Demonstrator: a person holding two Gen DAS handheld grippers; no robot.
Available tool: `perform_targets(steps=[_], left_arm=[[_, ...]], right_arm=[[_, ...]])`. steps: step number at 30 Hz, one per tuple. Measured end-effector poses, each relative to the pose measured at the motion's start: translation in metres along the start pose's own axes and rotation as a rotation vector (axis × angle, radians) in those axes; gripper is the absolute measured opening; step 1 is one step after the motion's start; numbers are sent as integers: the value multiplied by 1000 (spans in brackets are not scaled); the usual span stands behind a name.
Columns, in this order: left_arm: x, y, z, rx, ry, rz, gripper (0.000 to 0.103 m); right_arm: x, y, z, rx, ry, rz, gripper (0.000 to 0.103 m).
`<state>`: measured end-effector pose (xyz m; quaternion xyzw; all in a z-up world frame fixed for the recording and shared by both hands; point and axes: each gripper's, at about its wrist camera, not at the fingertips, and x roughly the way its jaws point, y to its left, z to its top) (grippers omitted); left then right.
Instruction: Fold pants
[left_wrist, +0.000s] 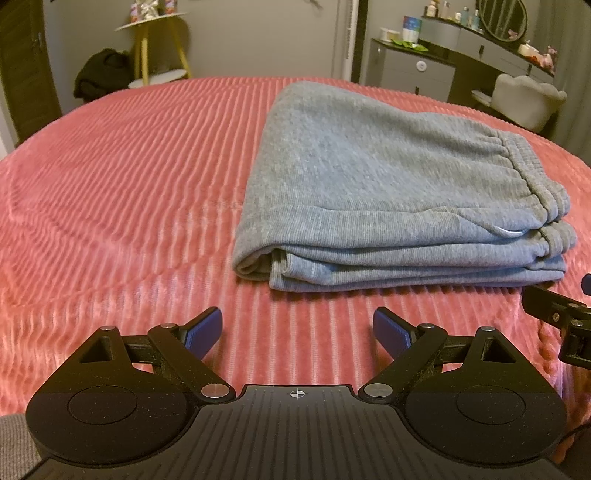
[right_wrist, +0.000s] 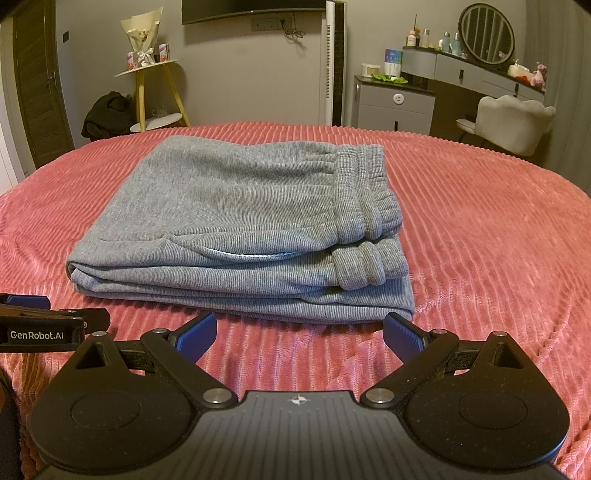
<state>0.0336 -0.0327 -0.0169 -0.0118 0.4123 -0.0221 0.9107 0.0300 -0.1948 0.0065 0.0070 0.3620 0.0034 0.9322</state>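
Grey sweatpants (left_wrist: 388, 184) lie folded into a flat stack on the pink ribbed bedspread (left_wrist: 129, 184). The elastic waistband is on the right side of the stack. My left gripper (left_wrist: 297, 326) is open and empty, in front of and left of the stack's near edge. In the right wrist view the pants (right_wrist: 240, 221) lie straight ahead. My right gripper (right_wrist: 300, 334) is open and empty, just short of the near edge. Part of the right gripper shows at the right edge of the left wrist view (left_wrist: 561, 314). Part of the left gripper shows at the left edge of the right wrist view (right_wrist: 44, 325).
The bedspread (right_wrist: 480, 240) covers the whole bed. Beyond the far edge stand a yellow-legged side table (right_wrist: 155, 92), a dark bundle (right_wrist: 107, 114) on the floor, a grey dresser (right_wrist: 395, 99) and a white chair (right_wrist: 509, 122).
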Motion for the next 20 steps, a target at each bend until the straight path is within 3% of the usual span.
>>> perform_targets(steps=[20], left_arm=[[-2,1,-1,-3,-10,-9,93]], right_arm=[[-5,2,-1,3,-14,0,97]])
